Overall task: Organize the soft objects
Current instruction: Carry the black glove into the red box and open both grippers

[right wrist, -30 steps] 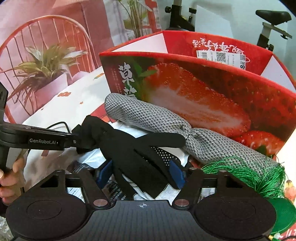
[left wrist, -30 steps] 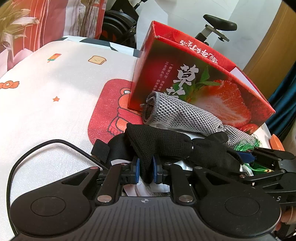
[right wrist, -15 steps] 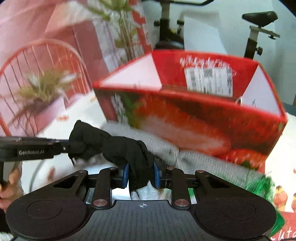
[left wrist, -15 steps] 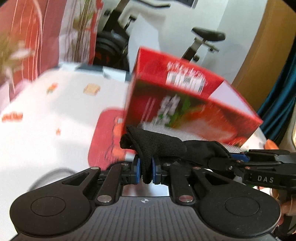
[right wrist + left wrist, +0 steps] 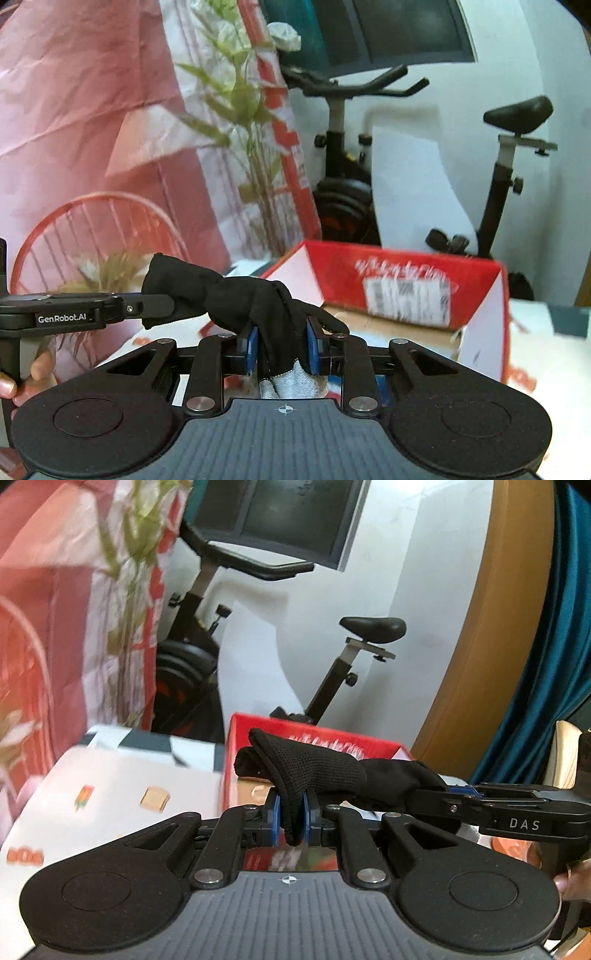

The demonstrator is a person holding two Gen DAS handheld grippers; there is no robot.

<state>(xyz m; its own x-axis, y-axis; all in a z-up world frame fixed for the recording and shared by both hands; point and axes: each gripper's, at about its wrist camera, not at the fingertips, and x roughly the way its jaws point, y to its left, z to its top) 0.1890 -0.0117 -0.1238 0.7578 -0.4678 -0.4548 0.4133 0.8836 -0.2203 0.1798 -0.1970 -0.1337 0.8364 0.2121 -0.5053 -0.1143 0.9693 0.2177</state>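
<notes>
A black knitted glove (image 5: 317,775) hangs in the air, stretched between both grippers. My left gripper (image 5: 291,818) is shut on its cuff end. My right gripper (image 5: 282,349) is shut on its finger end (image 5: 258,306); it also shows from the side in the left wrist view (image 5: 443,794). The left gripper shows from the side in the right wrist view (image 5: 162,304). The open red strawberry box (image 5: 406,291) stands on the table behind and below the glove, and also shows in the left wrist view (image 5: 332,742). The grey cloth roll is hidden.
The white printed tablecloth (image 5: 122,786) lies to the left of the box. An exercise bike (image 5: 332,646) stands behind the table. A red and pink curtain (image 5: 92,129) hangs at the left. A teal curtain (image 5: 554,664) hangs at the right.
Both grippers have lifted the black glove up off the table to the height of the box's top. The right gripper closed on the glove's finger end. The views tilted upward.
</notes>
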